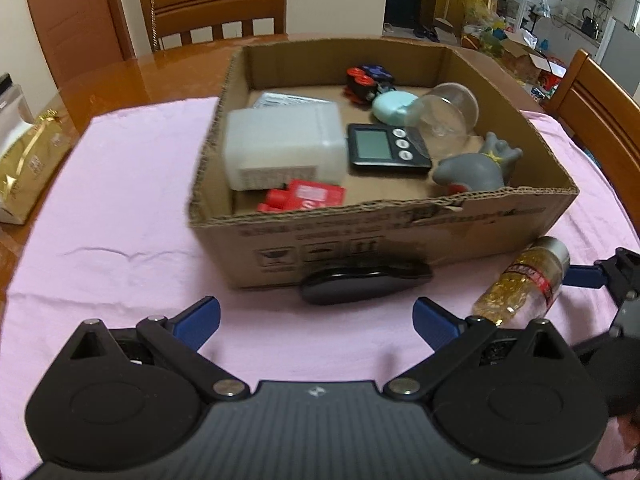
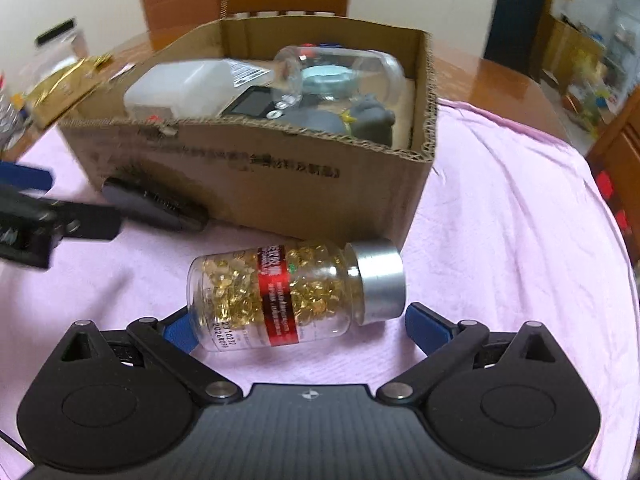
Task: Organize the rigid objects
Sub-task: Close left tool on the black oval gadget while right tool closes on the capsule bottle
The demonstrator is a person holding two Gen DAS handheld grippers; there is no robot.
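An open cardboard box (image 1: 400, 232) stands on the pink cloth. It holds a white plastic container (image 1: 284, 144), a black timer (image 1: 386, 146), a clear jar (image 1: 444, 114), a grey rubber toy (image 1: 476, 164) and a red pack (image 1: 304, 196). A black hairbrush (image 1: 366, 282) lies against the box's front wall, just ahead of my left gripper (image 1: 316, 318), which is open and empty. A bottle of gold capsules (image 2: 296, 296) with a silver cap lies on its side between the spread fingers of my right gripper (image 2: 302, 330), which is open.
The pink cloth (image 1: 120, 240) covers a wooden table. A gold packet (image 1: 28, 160) lies at the far left. Wooden chairs (image 1: 216, 4) stand behind the table and to its right. A mint round case (image 1: 394, 106) and a toy car (image 1: 368, 80) sit at the back of the box.
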